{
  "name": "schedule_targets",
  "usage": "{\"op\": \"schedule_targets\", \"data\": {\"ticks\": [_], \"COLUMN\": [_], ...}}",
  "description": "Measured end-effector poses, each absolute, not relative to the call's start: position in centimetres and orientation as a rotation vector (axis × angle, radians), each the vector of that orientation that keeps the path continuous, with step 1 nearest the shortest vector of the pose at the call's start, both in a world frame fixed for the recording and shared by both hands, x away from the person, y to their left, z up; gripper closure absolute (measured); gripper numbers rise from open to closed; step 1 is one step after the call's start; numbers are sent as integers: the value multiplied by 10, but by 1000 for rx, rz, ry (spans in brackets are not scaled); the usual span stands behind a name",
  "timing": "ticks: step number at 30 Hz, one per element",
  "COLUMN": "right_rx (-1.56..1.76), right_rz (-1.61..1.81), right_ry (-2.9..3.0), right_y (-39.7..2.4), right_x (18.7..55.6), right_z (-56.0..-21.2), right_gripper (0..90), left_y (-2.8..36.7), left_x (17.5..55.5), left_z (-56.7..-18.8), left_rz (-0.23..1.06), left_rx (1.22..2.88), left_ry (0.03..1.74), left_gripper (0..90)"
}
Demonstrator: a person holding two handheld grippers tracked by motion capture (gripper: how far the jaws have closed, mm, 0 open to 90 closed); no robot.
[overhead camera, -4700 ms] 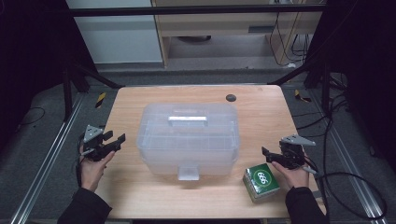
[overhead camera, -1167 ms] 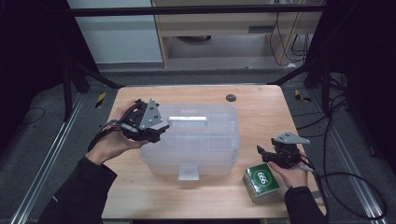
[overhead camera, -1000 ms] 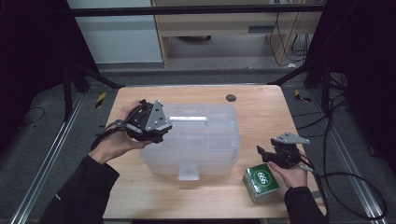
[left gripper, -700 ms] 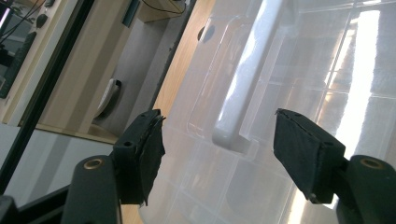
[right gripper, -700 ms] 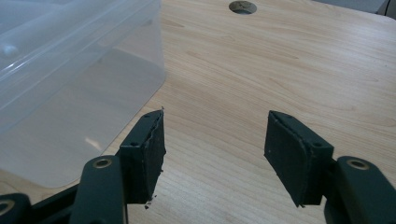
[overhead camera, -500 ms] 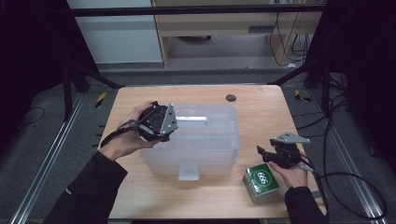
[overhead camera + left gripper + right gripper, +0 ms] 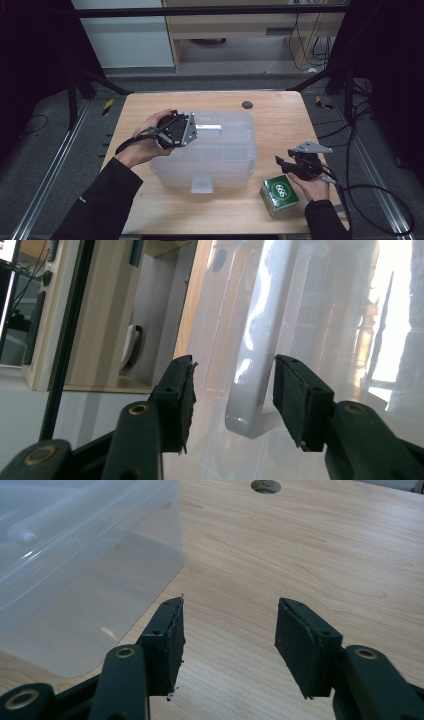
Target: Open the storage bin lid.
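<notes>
left gripper [image 7: 232,390] over clear bin [image 7: 220,150] mid-table, jaws just been closing, straddling the white lid handle [image 7: 260,340] (pads not yet pressing). right gripper [image 7: 227,630] parted, empty, jaws closing too, beside the bin.

floor: grey, dim [image 7: 60,165] | tabletop: light wood, round hole near far edge [image 7: 280,115] | frame: black struts slanting at both far corners [image 7: 315,80] | rails: metal, along floor left and right [image 7: 47,185] | furniture: pale cabinet [image 7: 130,35], wooden shelf unit behind [image 7: 240,25] | cables: black, on right floor [image 7: 380,200] | light: low, sides dark
</notes>
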State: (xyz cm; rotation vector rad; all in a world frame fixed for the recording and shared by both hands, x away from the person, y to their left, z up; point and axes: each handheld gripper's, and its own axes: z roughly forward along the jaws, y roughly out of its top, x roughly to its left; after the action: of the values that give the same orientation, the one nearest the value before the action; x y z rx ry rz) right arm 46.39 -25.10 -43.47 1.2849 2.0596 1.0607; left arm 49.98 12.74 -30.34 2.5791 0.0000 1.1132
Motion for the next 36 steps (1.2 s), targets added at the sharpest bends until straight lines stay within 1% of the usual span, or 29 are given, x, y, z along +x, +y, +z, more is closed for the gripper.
{"op": "schedule_targets", "data": {"ticks": [11, 23, 25, 36], "right_rx": [1287, 1284, 1278, 1281], "right_rz": [1047, 1025, 1017, 1050], "right_ry": [2086, 2071, 2065, 2053], "right_y": [-249, -250, -249, -248], "right_x": [464, 462, 462, 458], "right_z": [-433, -428, -428, -423], "right_gripper": [522, 562, 556, 594], "left_y": [120, 115, 114, 111], "left_x": [503, 501, 500, 497], "left_z": [-308, -309, -309, -308], "left_rz": [1131, 1162, 1172, 1224], "left_rx": [2599, 2632, 2640, 2672], "left_ry": [-48, -84, -97, -134], "left_gripper": [632, 718, 722, 737]}}
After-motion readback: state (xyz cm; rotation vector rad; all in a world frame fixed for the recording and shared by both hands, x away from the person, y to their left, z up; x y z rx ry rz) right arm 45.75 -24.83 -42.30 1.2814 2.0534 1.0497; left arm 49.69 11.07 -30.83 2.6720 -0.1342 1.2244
